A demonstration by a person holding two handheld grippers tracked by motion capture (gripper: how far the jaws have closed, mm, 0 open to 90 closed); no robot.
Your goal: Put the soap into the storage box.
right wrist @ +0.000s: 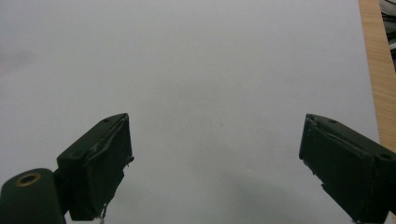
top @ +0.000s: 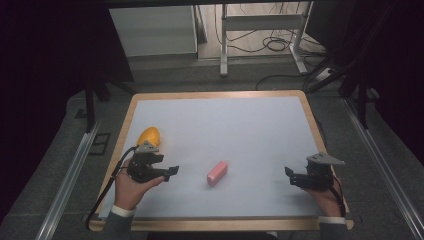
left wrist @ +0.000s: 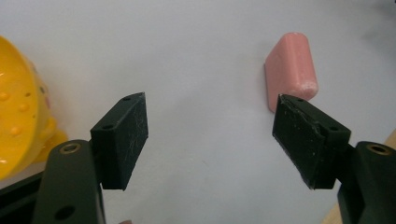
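Note:
A pink rounded block (top: 217, 173) lies on the white sheet near the table's middle front. In the left gripper view the pink block (left wrist: 292, 65) sits just beyond the right jaw's tip. A yellow bumpy object (top: 150, 135) rests at the left side, and the same yellow object (left wrist: 16, 121) shows at that view's left edge. My left gripper (top: 167, 165) is open, pointing right, a short way left of the block; between the jaws of the left gripper (left wrist: 210, 105) is bare sheet. My right gripper (top: 290, 176) stands open at the right, pointing left, and the right gripper (right wrist: 215, 121) holds nothing.
The white sheet (top: 225, 130) covers a wooden-edged table (top: 215, 94). The wooden edge (right wrist: 373, 70) runs along the right of the right gripper view. Beyond the table stand a white cabinet (top: 152, 30), a metal frame (top: 260, 22) and floor cables (top: 275, 45).

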